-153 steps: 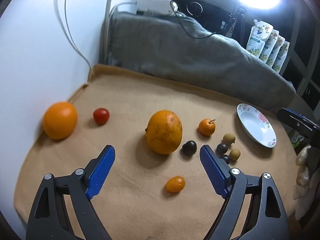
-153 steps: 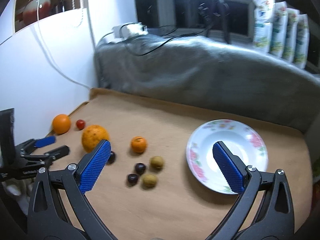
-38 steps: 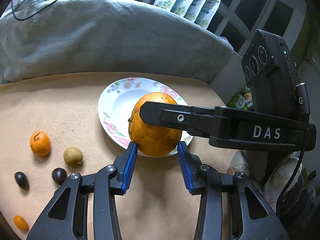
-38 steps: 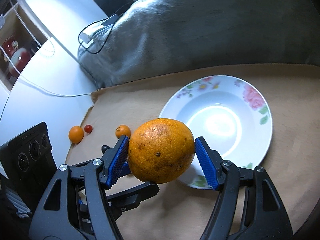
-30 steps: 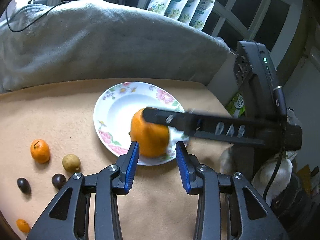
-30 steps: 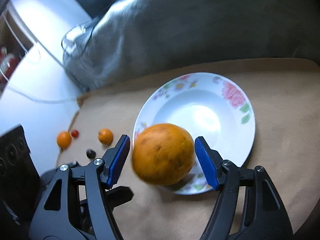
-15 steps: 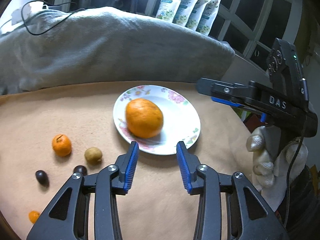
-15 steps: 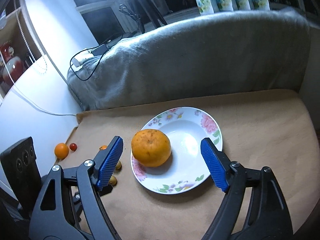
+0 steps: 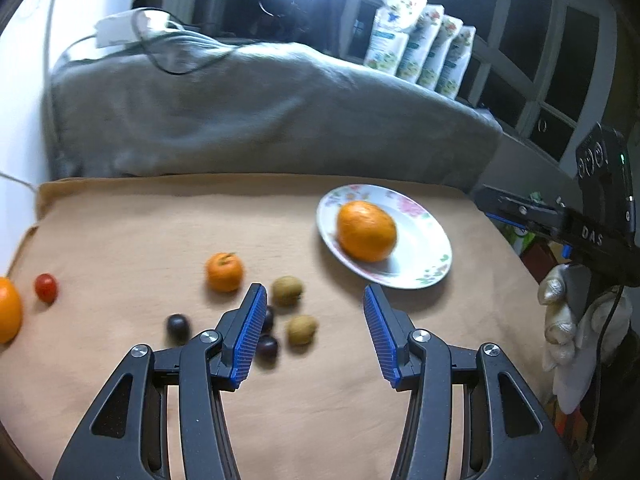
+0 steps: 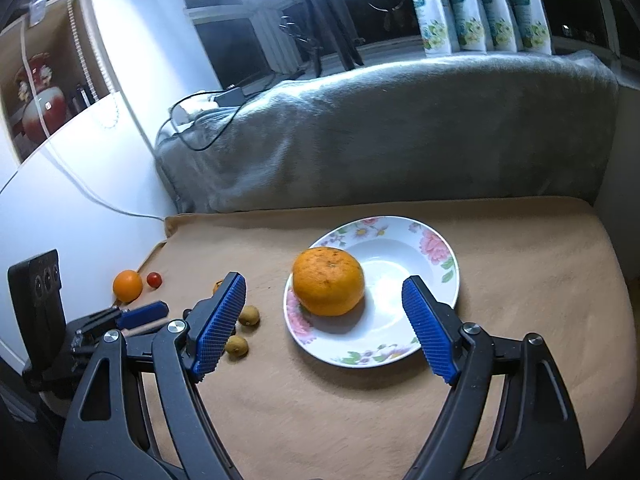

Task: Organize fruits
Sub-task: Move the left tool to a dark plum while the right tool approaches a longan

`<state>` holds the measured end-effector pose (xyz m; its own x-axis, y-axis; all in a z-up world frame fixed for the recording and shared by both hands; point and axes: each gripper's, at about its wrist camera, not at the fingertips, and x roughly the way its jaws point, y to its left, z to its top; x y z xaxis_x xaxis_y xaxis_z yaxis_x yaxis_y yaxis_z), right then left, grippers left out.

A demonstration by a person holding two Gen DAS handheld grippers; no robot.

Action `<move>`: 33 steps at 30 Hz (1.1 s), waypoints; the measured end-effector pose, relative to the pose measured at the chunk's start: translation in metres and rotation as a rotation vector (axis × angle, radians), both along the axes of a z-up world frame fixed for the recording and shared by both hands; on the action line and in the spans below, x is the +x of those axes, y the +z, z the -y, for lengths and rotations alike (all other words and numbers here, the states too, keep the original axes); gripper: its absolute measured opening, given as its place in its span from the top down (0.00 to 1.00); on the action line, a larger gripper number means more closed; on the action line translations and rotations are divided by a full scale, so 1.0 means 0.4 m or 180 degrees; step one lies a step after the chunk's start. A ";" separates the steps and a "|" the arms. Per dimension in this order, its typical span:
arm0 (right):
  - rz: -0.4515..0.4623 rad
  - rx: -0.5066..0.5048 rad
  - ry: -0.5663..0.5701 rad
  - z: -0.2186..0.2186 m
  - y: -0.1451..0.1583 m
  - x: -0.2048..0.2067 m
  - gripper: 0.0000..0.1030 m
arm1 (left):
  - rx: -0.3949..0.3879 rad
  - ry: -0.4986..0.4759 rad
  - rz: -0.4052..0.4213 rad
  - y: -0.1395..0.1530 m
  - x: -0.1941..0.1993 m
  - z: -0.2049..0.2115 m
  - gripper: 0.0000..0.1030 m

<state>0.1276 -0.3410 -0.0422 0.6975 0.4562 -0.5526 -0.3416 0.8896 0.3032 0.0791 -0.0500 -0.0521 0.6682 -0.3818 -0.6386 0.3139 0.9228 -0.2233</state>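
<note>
A large orange (image 9: 366, 231) (image 10: 328, 282) lies in the white floral plate (image 9: 424, 264) (image 10: 436, 252) on the tan mat. My left gripper (image 9: 312, 326) is open and empty, hovering above the mat left of the plate, over small fruits: a mandarin (image 9: 224, 272), two brown-green fruits (image 9: 287, 290) (image 9: 302, 330), dark plums (image 9: 177, 326) (image 9: 267, 347). A cherry tomato (image 9: 45, 287) and another orange (image 9: 8, 310) lie far left. My right gripper (image 10: 324, 322) is open and empty, in front of the plate.
A grey blanket-covered bulk (image 10: 380, 132) runs along the mat's back edge. A white wall (image 10: 60, 184) borders the left. Pouches (image 10: 480, 4) stand on the sill behind. The mat's right edge (image 10: 616, 264) drops off.
The right gripper took the large orange from the left, set it in the plate and opened. Both grippers pulled back; the left swung left over the small fruits and opened wider.
</note>
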 end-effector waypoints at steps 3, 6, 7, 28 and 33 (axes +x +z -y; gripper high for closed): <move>0.0031 -0.0086 0.0115 -0.030 -0.003 -0.014 0.19 | 0.0002 0.0084 0.0038 -0.002 -0.010 -0.040 0.52; 0.0062 -0.0214 0.0232 -0.066 -0.007 -0.028 0.19 | 0.0046 0.0163 0.0044 -0.007 -0.022 -0.079 0.52; 0.0072 -0.0249 0.0270 -0.076 -0.009 -0.032 0.19 | 0.0056 0.0190 0.0032 -0.009 -0.023 -0.092 0.52; -0.0425 -0.0517 0.0945 -0.279 -0.146 -0.022 0.46 | -0.0008 0.0344 -0.0268 -0.084 -0.002 -0.192 0.58; -0.0552 -0.0551 0.0978 -0.313 -0.185 0.007 0.52 | -0.0071 0.0332 -0.0374 -0.108 0.015 -0.199 0.60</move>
<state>0.1303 -0.2159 -0.1161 0.4325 0.5189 -0.7373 -0.5569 0.7969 0.2342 0.0850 0.0298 -0.0952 0.6262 -0.3292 -0.7068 0.1872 0.9434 -0.2737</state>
